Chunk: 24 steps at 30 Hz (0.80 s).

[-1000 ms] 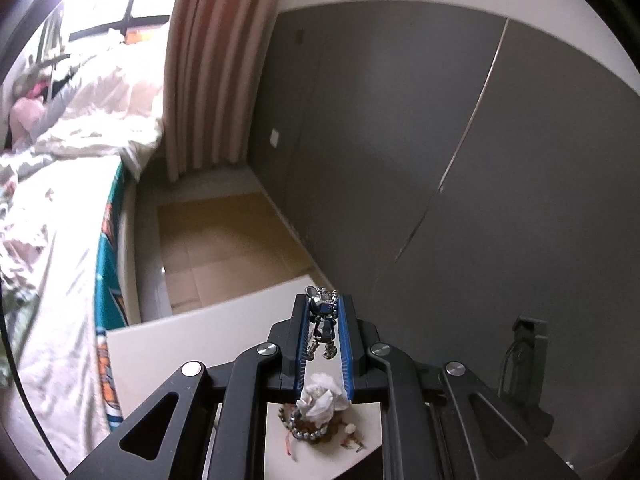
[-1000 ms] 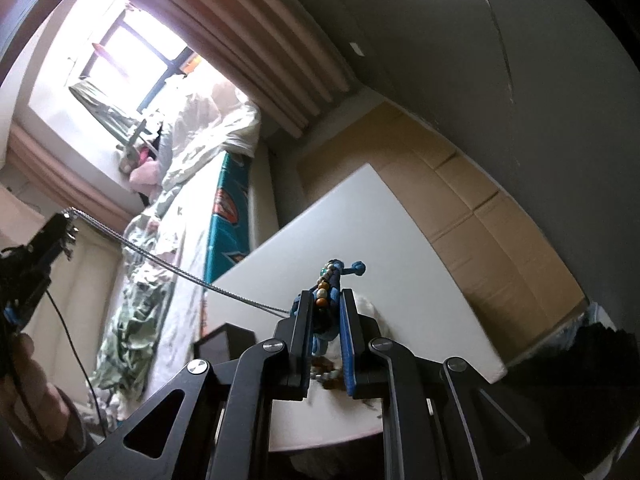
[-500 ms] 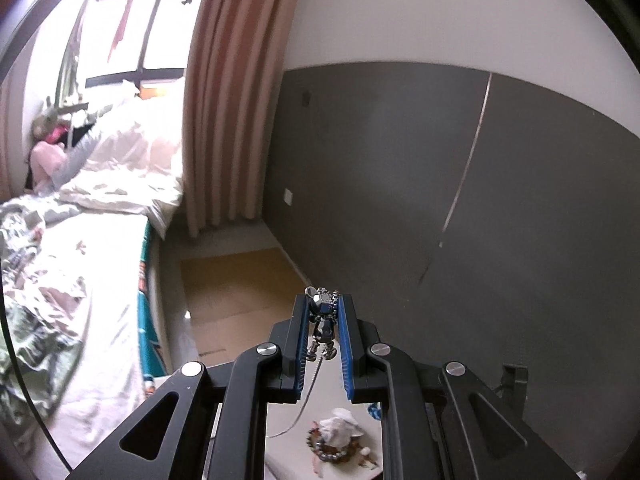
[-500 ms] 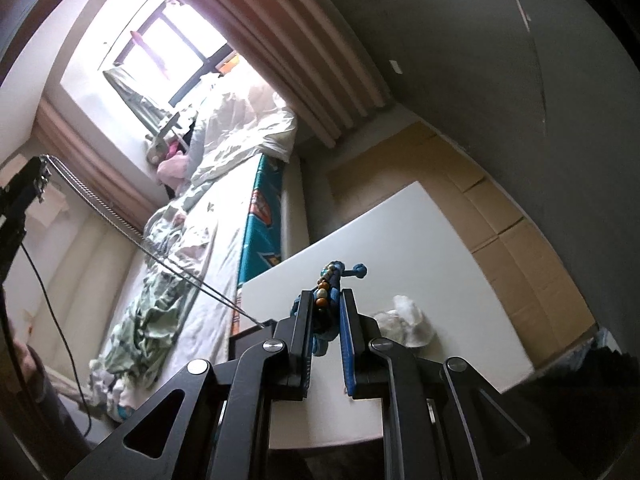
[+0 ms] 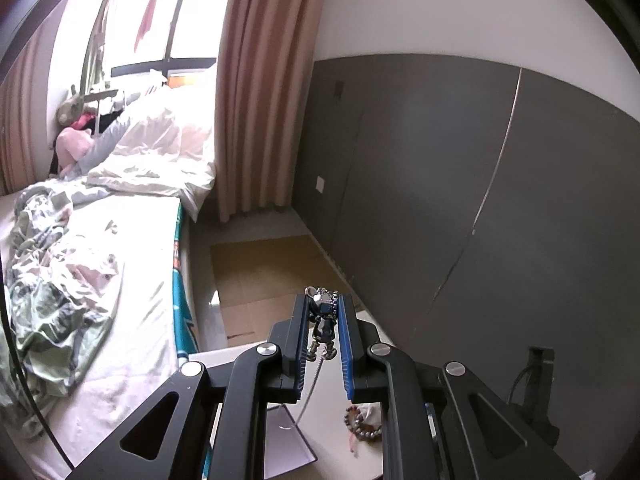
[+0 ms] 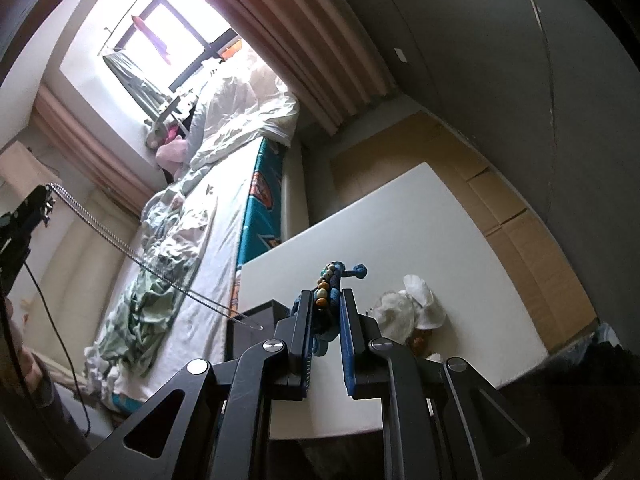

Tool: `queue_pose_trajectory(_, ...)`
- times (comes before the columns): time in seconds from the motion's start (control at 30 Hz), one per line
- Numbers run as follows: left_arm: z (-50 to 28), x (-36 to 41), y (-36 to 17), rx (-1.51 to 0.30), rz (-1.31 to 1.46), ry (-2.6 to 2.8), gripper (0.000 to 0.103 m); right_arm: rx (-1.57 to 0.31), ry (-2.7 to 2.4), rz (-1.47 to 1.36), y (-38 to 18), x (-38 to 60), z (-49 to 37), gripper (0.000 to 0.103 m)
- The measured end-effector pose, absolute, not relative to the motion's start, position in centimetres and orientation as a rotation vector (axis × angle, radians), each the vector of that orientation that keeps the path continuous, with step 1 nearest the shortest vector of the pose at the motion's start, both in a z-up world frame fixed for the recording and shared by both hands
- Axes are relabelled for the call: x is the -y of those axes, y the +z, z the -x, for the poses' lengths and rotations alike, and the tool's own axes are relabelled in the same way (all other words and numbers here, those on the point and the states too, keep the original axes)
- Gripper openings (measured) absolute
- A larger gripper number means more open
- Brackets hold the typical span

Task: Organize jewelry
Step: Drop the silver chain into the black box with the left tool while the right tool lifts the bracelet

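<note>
Left wrist view: left claw [image 5: 324, 312] closed tight on the knotted metal end of a silver chain [image 5: 323, 320], raised high above the white surface [image 5: 332, 440]. Chain hanging from between the blue pads down toward an open dark box [image 5: 286, 440], lower end just over its pale lining. Bead bracelet [image 5: 362, 426] lying on the surface to the right of the box, partly hidden behind the claw's frame, touching a white cloth flower [image 5: 374, 414]. Behind: bed [image 5: 100, 260] with rumpled sheets on the left, pink curtain [image 5: 256, 100], bright window [image 5: 168, 20], grey wall panels [image 5: 460, 180], brown cardboard [image 5: 264, 272] on the floor.

Right wrist view: right claw [image 6: 326, 308] clamped on a blue cord bracelet [image 6: 332, 280] strung with tan and pale beads, one end sticking up past the fingertips, held above the near part of the surface [image 6: 400, 240]. Left claw [image 6: 34, 208] at the far left edge, up high, with the chain [image 6: 132, 252] slanting down from it to the dark box [image 6: 256, 324], lowest links at the box's opening. Whether the links touch the box: cannot tell. White cloth flower [image 6: 412, 308] resting on the surface just right of the right claw, with brown beads [image 6: 420, 340] tucked against its lower side. Bed [image 6: 200, 220] with teal mattress edge alongside the far left of the surface.
</note>
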<state>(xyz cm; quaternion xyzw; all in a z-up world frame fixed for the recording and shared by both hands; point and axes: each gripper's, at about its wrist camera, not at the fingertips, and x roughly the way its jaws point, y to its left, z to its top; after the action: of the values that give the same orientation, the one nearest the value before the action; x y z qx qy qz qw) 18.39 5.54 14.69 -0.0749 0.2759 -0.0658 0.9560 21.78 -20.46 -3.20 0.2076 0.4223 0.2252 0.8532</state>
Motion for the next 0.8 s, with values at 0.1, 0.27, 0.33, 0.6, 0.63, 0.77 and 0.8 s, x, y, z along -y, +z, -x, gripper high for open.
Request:
queue_pose_trajectory(0.1,-18.4,-5.9,13.5,-0.585,0.154,-0.130,0.014,-0.892,0.472,-0.436,-3.5,20.4,-21.5,0.014)
queue_pose_trajectory(0.27,-18.7,-6.9,9.9,-0.646,0.182,-0.110,0.014,-0.877,0.479,-0.439,-3.8,20.5,-20.6,0.014)
queue_pose_trajectory(0.33,-18.8,-6.9,8.1,-0.678,0.186,-0.102,0.014,-0.867,0.468,-0.438,-3.8,20.6,-20.3,0.014)
queue_pose_trajectory(0.6,-20.1,-7.0,0.1,-0.829,0.230,-0.090,0.014,-0.855,0.449,-0.433,-4.0,21.1,-19.7,0.014)
queue_pose_trajectory(0.63,-20.4,-7.1,-0.7,-0.844,0.236,-0.088,0.014,-0.855,0.446,-0.430,-4.1,21.1,-19.8,0.014)
queue_pose_trajectory(0.77,-21.0,-7.2,-3.5,-0.898,0.242,-0.077,0.015,-0.869,0.441,-0.434,-4.6,20.7,-20.1,0.014)
queue_pose_trajectory(0.8,-21.2,-7.2,-4.1,-0.912,0.241,-0.065,0.015,-0.872,0.442,-0.433,-4.6,20.5,-20.2,0.014)
